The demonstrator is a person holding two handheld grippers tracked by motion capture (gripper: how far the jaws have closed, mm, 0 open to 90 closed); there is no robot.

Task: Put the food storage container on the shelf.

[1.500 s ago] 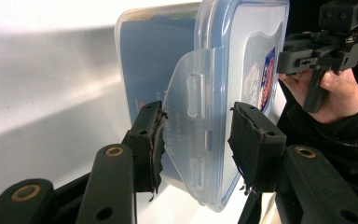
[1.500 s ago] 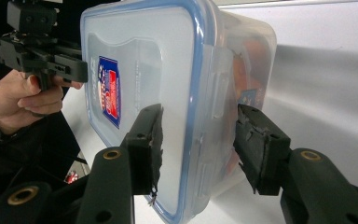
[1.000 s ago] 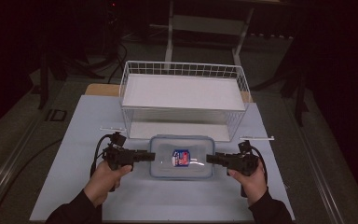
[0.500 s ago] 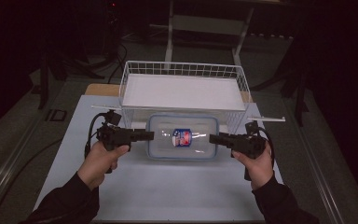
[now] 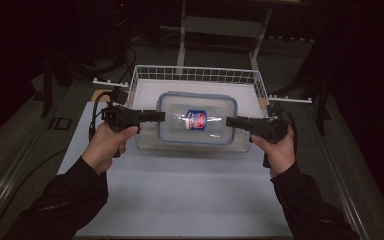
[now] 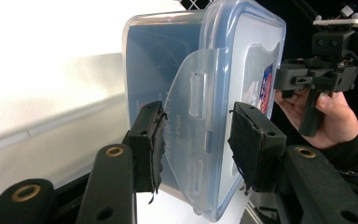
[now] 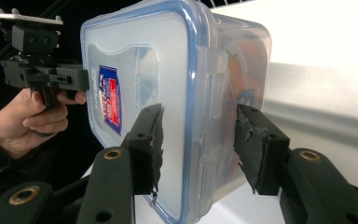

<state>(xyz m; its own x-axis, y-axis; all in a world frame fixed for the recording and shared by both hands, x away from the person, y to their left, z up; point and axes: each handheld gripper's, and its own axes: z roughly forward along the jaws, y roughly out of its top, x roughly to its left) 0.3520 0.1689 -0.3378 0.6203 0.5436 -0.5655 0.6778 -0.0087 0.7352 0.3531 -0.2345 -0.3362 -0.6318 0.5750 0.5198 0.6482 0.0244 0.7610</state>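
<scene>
- Above the front half of a white wire basket (image 5: 145, 79), held level between both grippers: a clear rectangular plastic container with a blue-rimmed snap lid (image 5: 196, 124) and a blue-and-red label (image 5: 197, 120) on top.
- At the container's left end, the left gripper (image 5: 155, 116), gripped by the person's left hand (image 5: 107, 145); black jaws set either side of the side latch flap (image 6: 193, 126), narrow, pads (image 6: 153, 144) pressed against or just beside the plastic, holding that end.
- At the container's right end, the right gripper (image 5: 234, 122), gripped by the right hand (image 5: 279, 152); jaws likewise closed down around the end wall and lid edge, one pad (image 7: 150, 140) on the lid side, the other on the body side.
- Inside the container, seen through the wall in the right gripper view: something orange (image 7: 247, 70), too blurred to name.
- Under the basket and hands: a bench (image 5: 190, 200) covered in white sheeting, basket standing at its far edge.
- Beyond the bench: dark floor with black cables (image 5: 120, 55) and a grey metal stand (image 5: 220, 25).
</scene>
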